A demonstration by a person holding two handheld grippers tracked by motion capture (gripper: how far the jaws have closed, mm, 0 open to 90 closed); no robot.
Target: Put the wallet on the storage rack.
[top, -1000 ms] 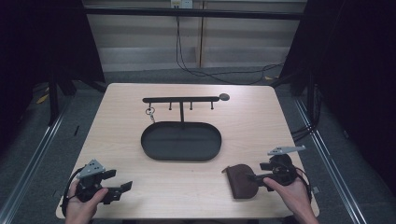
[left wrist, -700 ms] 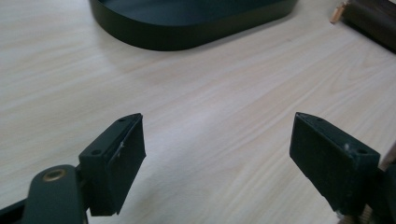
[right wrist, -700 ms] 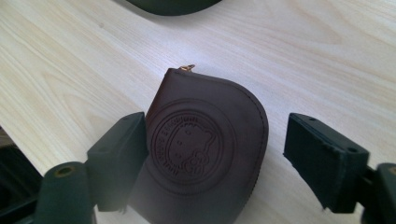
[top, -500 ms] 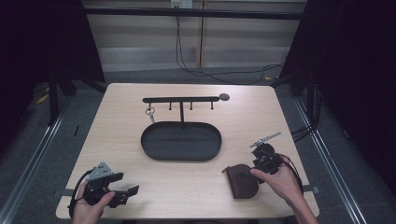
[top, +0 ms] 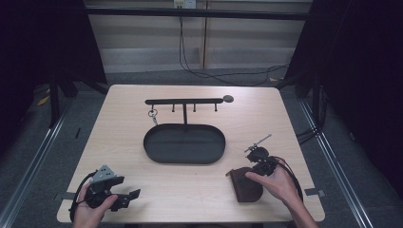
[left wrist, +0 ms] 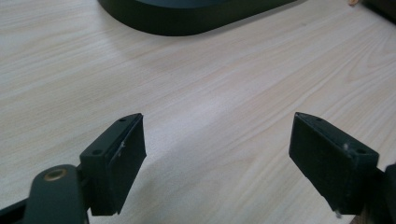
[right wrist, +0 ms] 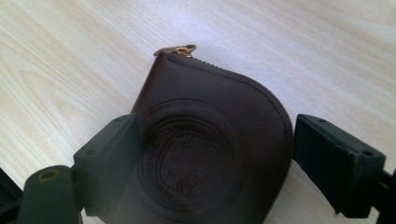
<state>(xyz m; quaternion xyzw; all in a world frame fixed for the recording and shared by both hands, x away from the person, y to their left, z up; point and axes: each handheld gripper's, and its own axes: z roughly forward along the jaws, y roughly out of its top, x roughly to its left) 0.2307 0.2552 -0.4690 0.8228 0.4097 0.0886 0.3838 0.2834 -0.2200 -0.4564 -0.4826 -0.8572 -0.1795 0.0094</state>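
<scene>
While the right tongs (right wrist: 215, 154) sit wide open straddling a brown leather pouch (right wrist: 210, 144) at lower right of the high view, left tongs (left wrist: 217, 163) gaping over bare worktop (top: 128, 128) lower left, black oval tray (top: 184, 144) mid-frame, hook rack (top: 184, 101) behind it

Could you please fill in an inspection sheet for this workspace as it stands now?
Surface: light wooden table, bare around the items.
Job's things: brown zip pouch lying flat; black oval tray; hook rack with a key ring.
Clutter: nothing seen.
Grippers: left gripper open over bare wood; right gripper open, jaws either side of the pouch.
Cables: black cable on the floor behind.
Surroundings: dark, metal rails beside the table.
</scene>
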